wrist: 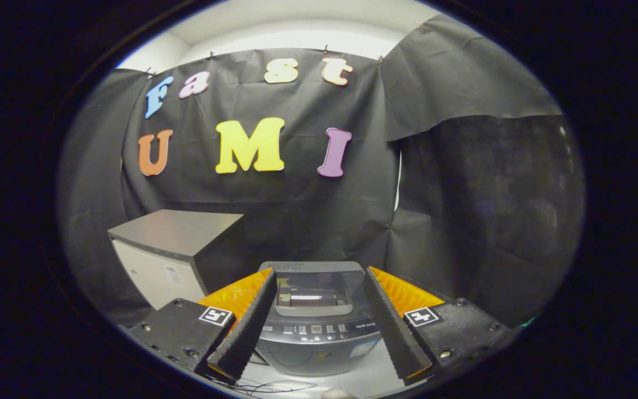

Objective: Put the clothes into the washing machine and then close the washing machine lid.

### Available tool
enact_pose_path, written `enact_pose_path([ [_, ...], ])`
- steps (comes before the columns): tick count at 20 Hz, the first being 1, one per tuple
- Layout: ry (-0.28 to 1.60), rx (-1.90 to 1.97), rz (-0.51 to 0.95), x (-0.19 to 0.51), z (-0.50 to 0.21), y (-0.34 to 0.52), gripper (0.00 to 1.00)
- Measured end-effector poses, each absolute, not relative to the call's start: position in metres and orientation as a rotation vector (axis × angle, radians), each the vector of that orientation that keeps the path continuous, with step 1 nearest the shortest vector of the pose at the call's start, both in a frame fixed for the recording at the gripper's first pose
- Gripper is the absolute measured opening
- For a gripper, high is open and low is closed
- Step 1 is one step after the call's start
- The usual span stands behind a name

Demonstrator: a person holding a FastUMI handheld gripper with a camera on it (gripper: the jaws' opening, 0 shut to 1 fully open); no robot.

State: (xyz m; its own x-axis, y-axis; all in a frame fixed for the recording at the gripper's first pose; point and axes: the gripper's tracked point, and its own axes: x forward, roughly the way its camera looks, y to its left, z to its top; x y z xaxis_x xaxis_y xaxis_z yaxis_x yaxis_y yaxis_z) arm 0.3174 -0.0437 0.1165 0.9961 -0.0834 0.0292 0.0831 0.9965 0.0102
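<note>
The washing machine [316, 321] sat just ahead of the gripper [318, 318], framed in the gap between its two fingers, with its front toward the camera. It was a small top-loading unit with a rounded, dark grey plastic body. Its control panel [319, 331], a curved band carrying a row of small buttons and a display, ran side to side along the near edge, so the machine's top ran lengthwise away from the fingers toward 12 o'clock. The lid [313, 291] lay flat and closed on top, a smooth, glossy, smoke-tinted panel with a bright reflection across it. A pale sticker marked the front at about 5 o'clock from the panel.

The fingers were spread wide apart and gripped nothing; each was a long wedge with a ridged inner face, angled inward toward the machine.

The machine stood on a white surface [363, 382], where thin dark cables [266, 385] trailed near the fingers' bases. At about 10 o'clock from the machine stood a boxy cabinet [178, 255] with a flat, matte grey top and a paler front. Behind everything hung creased black cloth [308, 216], and a coarser dark panel [485, 210] stood at about 2 o'clock.
</note>
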Motion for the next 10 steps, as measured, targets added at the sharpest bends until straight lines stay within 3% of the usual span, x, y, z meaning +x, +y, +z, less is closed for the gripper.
enact_pose_path([
  [10,-0.025,0.027,-0.068,0.216,0.077,-0.054,0.98],
])
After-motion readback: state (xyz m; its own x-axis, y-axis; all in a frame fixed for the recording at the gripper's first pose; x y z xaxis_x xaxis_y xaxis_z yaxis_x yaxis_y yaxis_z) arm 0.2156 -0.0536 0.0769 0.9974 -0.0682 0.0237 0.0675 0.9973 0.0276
